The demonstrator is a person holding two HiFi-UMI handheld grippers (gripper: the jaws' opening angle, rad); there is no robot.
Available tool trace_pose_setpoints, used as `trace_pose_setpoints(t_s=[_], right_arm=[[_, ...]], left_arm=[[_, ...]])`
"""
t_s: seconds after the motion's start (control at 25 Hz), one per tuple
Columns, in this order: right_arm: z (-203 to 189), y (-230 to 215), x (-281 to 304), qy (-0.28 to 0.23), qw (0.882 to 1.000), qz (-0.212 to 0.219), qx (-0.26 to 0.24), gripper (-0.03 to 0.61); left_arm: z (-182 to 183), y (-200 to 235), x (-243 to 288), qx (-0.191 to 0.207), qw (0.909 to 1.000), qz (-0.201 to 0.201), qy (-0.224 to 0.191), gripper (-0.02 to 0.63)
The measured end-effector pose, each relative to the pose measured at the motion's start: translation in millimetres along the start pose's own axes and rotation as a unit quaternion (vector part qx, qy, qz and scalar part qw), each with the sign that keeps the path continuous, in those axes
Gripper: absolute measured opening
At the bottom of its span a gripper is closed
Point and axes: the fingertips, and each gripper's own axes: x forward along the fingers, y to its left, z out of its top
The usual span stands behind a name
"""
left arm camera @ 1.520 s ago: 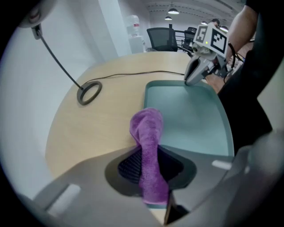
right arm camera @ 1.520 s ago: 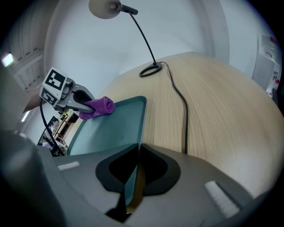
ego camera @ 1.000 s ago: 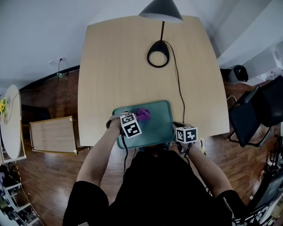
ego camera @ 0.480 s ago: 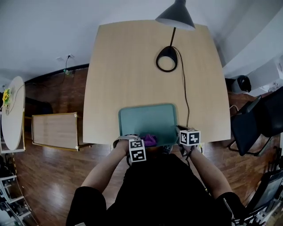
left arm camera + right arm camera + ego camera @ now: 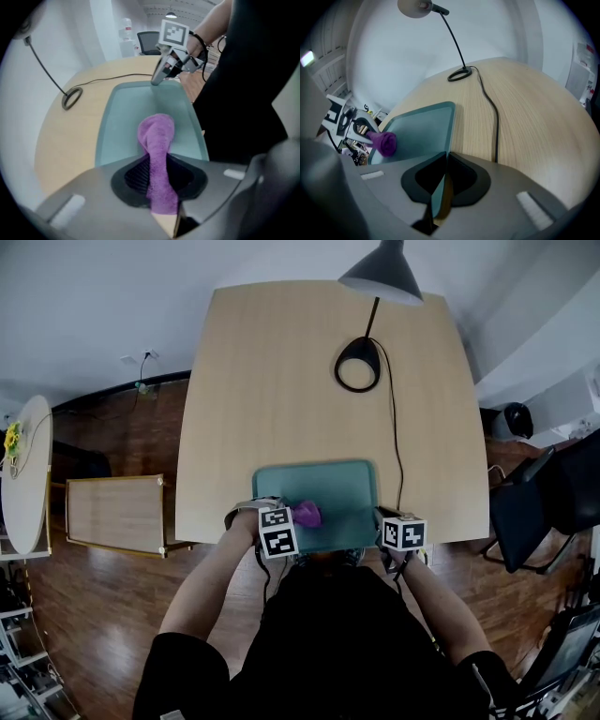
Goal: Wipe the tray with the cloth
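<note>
Cloth [image 5: 157,136], fuzzy purple roll, on seemingly plastic tray [image 5: 123,119].

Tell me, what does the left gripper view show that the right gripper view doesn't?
Only the left gripper view shows the right claw from outside, biting the tray's edge, plus the person's dark top. Only the right gripper view shows the left claw from outside, and the tray's edge pinched in the right claw's own jaws. Both show the green tray, the purple cloth held by the left claw, the wooden table and the lamp's round base.
</note>
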Motion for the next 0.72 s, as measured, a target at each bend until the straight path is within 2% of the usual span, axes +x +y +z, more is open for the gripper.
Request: trace_pose_setpoints(t_s=[0.2, 0.36, 0.48, 0.6, 0.72], right_arm=[[-1, 0, -1, -0.002, 1.000, -0.002, 0.004, 0.025], [-1, 0, -2, -0.004, 1.000, -0.004, 0.004, 0.024], [-1, 0, -1, -0.003, 1.000, -0.005, 0.005, 0.023], [0, -1, -2, -0.004, 1.000, -0.006, 0.004, 0.023], [-3, -4, -2, -0.003, 1.000, -0.005, 0.005, 0.023]], left_arm=[[-6, 82, -24, -0.019, 0.9972, 0.073, 0.001, 0.103], [-20, 113, -7, -0.020, 0.9951, 0.092, 0.030, 0.104], [-28, 108, 8, -0.027, 0.9958, 0.077, 0.041, 0.103], [-29, 93, 14, -0.036, 0.9962, 0.073, 0.031, 0.103], [-25, 62, 13, -0.039, 0.9982, 0.042, 0.015, 0.103]])
